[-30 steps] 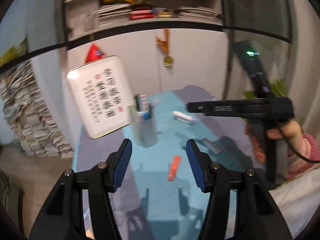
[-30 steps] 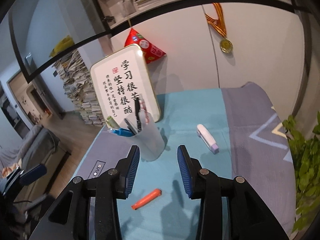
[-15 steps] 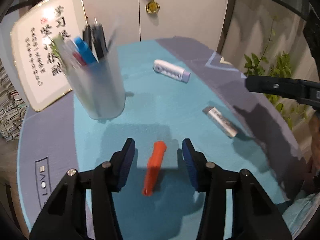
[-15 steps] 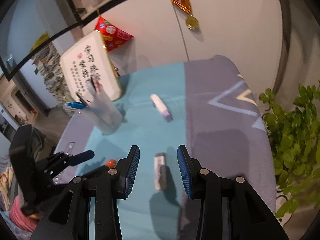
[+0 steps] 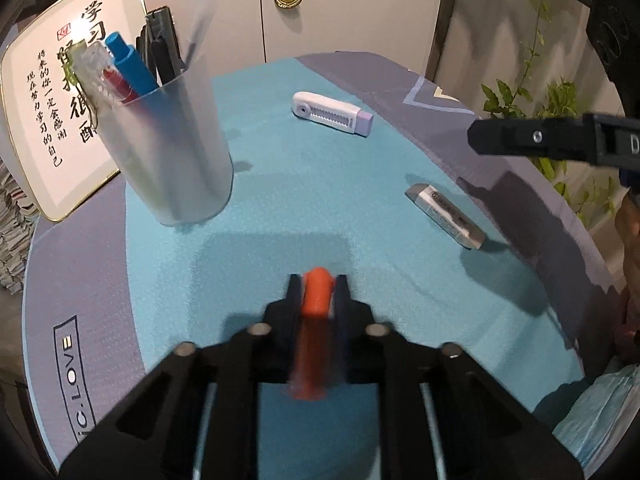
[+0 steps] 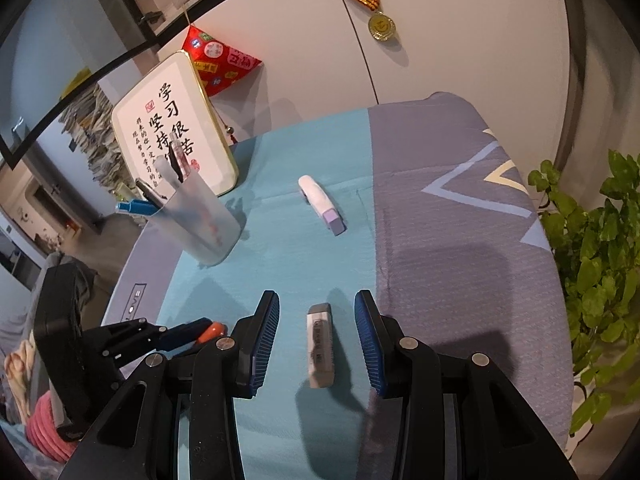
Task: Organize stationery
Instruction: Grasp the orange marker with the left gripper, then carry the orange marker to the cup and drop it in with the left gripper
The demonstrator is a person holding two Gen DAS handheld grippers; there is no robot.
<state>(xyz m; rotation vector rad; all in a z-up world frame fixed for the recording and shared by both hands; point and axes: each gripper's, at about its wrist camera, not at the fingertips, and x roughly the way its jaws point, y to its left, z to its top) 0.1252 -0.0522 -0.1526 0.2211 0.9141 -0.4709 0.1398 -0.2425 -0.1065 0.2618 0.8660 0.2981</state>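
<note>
My left gripper (image 5: pixel 317 288) is shut on an orange marker (image 5: pixel 316 300) just above the teal mat; the gripper (image 6: pixel 200 330) and the marker tip (image 6: pixel 214 330) also show in the right wrist view. A frosted pen cup (image 5: pixel 168 152) holding several pens stands behind it to the left, also seen in the right wrist view (image 6: pixel 200 228). My right gripper (image 6: pixel 316 320) is open, its fingers on either side of a grey eraser (image 6: pixel 320 350) lying on the mat, also seen in the left wrist view (image 5: pixel 444 216). A white and purple correction tape (image 5: pixel 332 114) (image 6: pixel 322 204) lies farther back.
A framed calligraphy board (image 6: pixel 172 128) leans behind the cup. A leafy plant (image 6: pixel 592 260) stands off the table's right edge. A medal (image 6: pixel 380 24) hangs on the white cabinet behind. The mat's grey part (image 6: pixel 460 220) spreads to the right.
My left gripper came down and closed on the orange marker. My right gripper moved down and forward, so the grey eraser now lies between its open fingers.
</note>
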